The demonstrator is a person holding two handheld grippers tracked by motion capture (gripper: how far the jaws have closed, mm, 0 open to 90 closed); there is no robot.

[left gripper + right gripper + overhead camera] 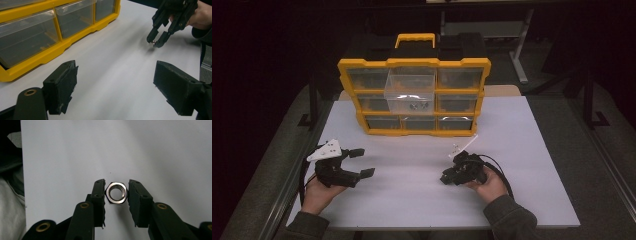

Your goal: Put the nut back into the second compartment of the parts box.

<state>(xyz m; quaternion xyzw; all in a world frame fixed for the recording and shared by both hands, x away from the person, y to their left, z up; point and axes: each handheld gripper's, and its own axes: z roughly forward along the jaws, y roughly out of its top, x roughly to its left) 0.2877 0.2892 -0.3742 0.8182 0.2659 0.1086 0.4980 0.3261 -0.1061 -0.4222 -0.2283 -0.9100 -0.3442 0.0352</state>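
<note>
Right gripper (117, 192) fingers clamp a steel hex nut (116, 192) above the table's near right area, left gripper (115, 87) idle, fingers open; next, probably carry to the organizer's pulled-out drawer (410, 90).

The drawer organiser (414, 97) is set upright on the table (512, 150), toward twelve o'clock. One drawer (410, 91) is pulled out from its upper middle. The left gripper (362, 162) is held at eight o'clock, the right gripper (447, 176) at five o'clock. A nut (116, 192) is clasped between the right gripper's jaws, just above the table. Small parts (456, 148) are seen at about four o'clock from the organiser, just before it.
</note>
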